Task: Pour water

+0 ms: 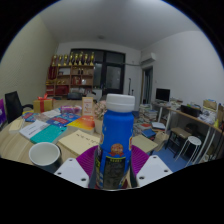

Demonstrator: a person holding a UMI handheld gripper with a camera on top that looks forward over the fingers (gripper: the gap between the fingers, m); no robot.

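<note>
I am pinching the blue water bottle (117, 140) between both pads of the gripper (112, 170), its long axis standing upright with the white cap (120, 102) on top. Its label is showing colours, but I cannot read any writing. A white bowl (44, 154) is sitting just beside the fingers on the cluttered table (20, 140), among books and papers.

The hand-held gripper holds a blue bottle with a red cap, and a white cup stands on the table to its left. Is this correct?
Not quite: the gripper view shows the cap is white, not red. The rest holds: the hand-held gripper holds the blue bottle, and a white cup stands on the table to its left.
</note>
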